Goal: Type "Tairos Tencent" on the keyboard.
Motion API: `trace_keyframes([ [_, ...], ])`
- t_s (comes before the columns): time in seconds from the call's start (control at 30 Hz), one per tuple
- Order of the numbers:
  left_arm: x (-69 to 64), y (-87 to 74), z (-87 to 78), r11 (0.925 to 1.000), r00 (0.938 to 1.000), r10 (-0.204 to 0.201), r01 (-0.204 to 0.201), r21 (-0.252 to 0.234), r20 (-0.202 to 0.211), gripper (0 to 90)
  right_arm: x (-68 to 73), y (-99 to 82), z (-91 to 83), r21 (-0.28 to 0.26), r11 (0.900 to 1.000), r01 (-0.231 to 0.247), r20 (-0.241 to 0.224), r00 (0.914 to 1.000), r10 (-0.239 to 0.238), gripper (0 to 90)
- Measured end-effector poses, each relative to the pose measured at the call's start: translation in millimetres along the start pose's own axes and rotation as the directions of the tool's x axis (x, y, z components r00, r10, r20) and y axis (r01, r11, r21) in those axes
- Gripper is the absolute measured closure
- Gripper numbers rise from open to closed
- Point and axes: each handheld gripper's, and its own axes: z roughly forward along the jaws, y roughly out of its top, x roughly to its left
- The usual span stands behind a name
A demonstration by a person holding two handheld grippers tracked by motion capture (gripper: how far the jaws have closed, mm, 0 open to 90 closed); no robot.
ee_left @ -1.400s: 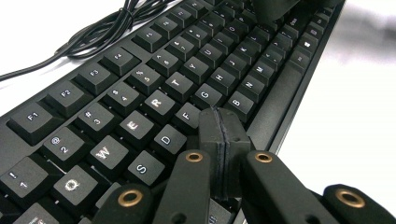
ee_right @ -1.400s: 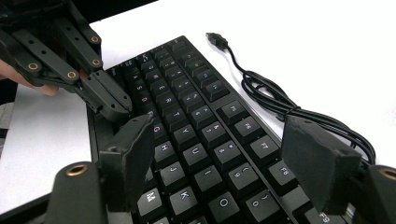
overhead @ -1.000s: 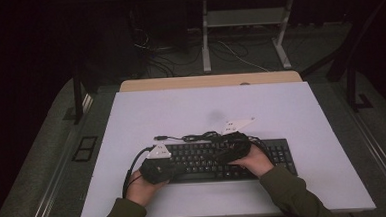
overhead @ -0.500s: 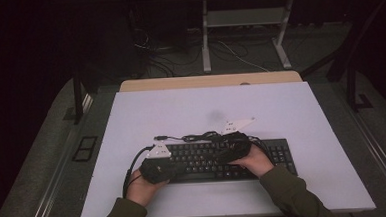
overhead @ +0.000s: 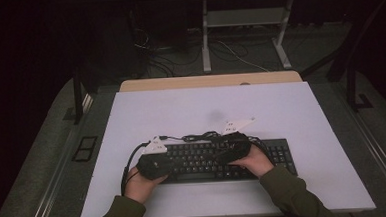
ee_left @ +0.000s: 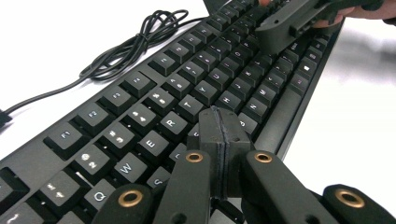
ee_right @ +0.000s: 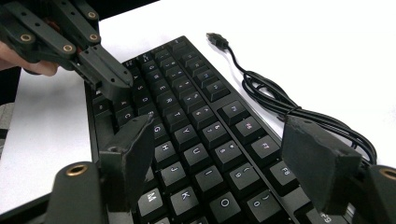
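Observation:
A black keyboard [overhead: 223, 159] lies on the white tabletop [overhead: 206, 108] near the front edge. Its black cable [overhead: 202, 136] is coiled just behind it and ends in a USB plug [ee_right: 217, 39]. My left gripper [ee_left: 219, 126] is shut with nothing between its jaws. Its tip is low over the letter keys near R and T [ee_left: 180, 112]; I cannot tell whether it touches them. My right gripper [ee_right: 224, 154] stands open over the keyboard's middle keys, its pads [ee_right: 313, 158] wide apart and holding nothing. In the high view the left gripper [overhead: 156, 163] is at the keyboard's left end and the right gripper [overhead: 230, 149] is over its middle.
The white tabletop extends far behind and to both sides of the keyboard. A wooden strip [overhead: 209, 81] runs along its back edge. Beyond it are metal legs [overhead: 205, 38] and loose cables [overhead: 228, 51] on a dark floor. The person's sleeves [overhead: 290, 193] come in at the bottom.

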Motion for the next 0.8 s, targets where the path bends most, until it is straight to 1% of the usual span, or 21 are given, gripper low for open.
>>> trace_keyframes([
  [0.23, 5.9, 1.7, -1.2, 0.9999, 0.9998, -0.003, 0.003, -0.012, -0.019, 89.0, -0.2, 0.1, -0.1, -0.001, 1.0, 0.001, 0.001, 1.0, -0.001, 24.2],
  [0.37, 10.7, 2.5, -1.8, 0.9997, 0.9994, -0.015, 0.015, -0.02, -0.031, 89.0, -0.7, 0.2, 0.5, 0.001, 1.0, -0.003, -0.002, 1.0, 0.003, 19.2],
  [0.43, 13.3, 3.0, -1.7, 0.9996, 0.9991, -0.017, 0.017, -0.022, -0.037, 89.0, -0.7, -0.1, 1.2, 0.003, 1.0, 0.001, 0.001, 1.0, -0.001, 18.2],
  [0.6, 19.0, 4.0, -0.4, 0.9993, 0.9983, -0.023, 0.021, -0.03, -0.053, 89.0, -1.4, -0.2, 1.5, 0.002, 1.0, 0.003, 0.005, 1.0, -0.003, 18.1],
  [0.67, 21.2, 3.9, 0.3, 0.9994, 0.998, -0.024, 0.022, -0.025, -0.059, 89.0, -1.6, -0.2, 1.4, 0.001, 1.0, 0.003, 0.006, 1.0, -0.003, 18.1],
  [0.73, 22.7, 3.6, 1.6, 0.999, 0.9974, -0.036, 0.035, -0.03, -0.062, 89.0, -1.7, -0.2, 1.3, 0.002, 1.0, 0.004, 0.006, 1.0, -0.004, 18.1],
  [0.8, 24.5, 3.3, 3.0, 0.9991, 0.9975, -0.036, 0.035, -0.025, -0.062, 89.0, -1.8, -0.3, 1.4, 0.003, 1.0, 0.003, 0.007, 1.0, -0.003, 18.1],
])
